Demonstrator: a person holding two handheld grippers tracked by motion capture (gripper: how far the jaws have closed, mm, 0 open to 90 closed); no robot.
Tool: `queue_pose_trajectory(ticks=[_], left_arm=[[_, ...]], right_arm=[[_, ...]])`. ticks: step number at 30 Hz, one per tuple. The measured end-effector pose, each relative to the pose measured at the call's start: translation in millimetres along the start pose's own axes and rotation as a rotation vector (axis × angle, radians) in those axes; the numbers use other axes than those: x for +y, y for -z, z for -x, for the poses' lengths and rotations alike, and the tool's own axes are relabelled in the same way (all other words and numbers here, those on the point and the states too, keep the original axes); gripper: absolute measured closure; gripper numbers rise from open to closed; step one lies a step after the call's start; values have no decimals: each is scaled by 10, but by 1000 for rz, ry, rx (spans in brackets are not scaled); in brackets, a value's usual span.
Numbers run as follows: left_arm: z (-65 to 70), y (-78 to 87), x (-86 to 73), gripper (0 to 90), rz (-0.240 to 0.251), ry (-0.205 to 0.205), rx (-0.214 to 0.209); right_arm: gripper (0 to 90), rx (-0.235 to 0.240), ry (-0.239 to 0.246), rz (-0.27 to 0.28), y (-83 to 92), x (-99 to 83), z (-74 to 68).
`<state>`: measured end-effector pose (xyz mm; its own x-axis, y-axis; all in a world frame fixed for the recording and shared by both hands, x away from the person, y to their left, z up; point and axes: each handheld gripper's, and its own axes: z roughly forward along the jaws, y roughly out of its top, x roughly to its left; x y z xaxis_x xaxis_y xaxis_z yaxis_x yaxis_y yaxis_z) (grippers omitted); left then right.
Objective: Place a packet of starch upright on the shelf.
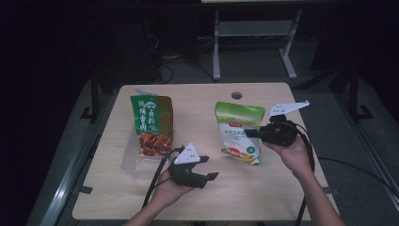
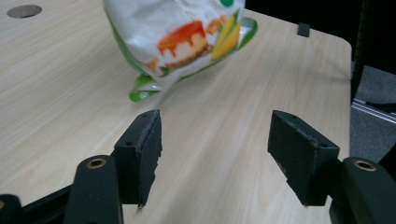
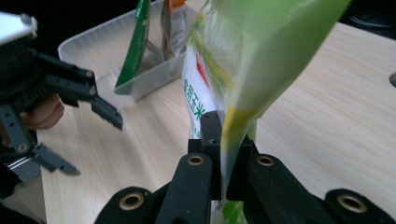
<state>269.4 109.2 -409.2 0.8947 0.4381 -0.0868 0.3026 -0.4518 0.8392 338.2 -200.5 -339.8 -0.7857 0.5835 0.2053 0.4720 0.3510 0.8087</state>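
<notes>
**Starch bag lifted toward the bin**

The right gripper point(image 3: 223, 154) is clamped on the green-and-white starch bag's point(image 1: 239, 132) edge, holding it above the wooden table point(image 1: 263, 188). The left gripper point(image 1: 203, 168) stands apart, empty. Carry the bag level into the clear bin point(image 1: 129, 165) beside the red-and-green pouch point(image 1: 151, 125). The room is dark.

The left gripper point(image 1: 207, 167) hangs low near the surface's front edge, jaws spread wide, nothing between them. The right gripper point(image 1: 251, 133) is raised, clamped tight on a pouch's edge.
</notes>
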Motion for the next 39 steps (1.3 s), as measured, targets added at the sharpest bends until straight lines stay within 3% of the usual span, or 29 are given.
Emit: queue_pose_trajectory(ticks=[8,15,25,31,39], left_arm=[[58,90,-109,316,-12,-24,13],[88,154,-218,305,-5,-7,20],[122,202,-305,291,-9,-28,24],[166,192,-352,287,-2,-12,15],[189,212,-377,283,-15,-36,18]], right_arm=[[898,24,17,14,-74,195,-100],[899,42,51,12,-175,418,-233],[899,91,108,32,-317,737,-484],[899,126,152,30,-426,920,-645],[899,176,177,27,-606,1126,-864]])
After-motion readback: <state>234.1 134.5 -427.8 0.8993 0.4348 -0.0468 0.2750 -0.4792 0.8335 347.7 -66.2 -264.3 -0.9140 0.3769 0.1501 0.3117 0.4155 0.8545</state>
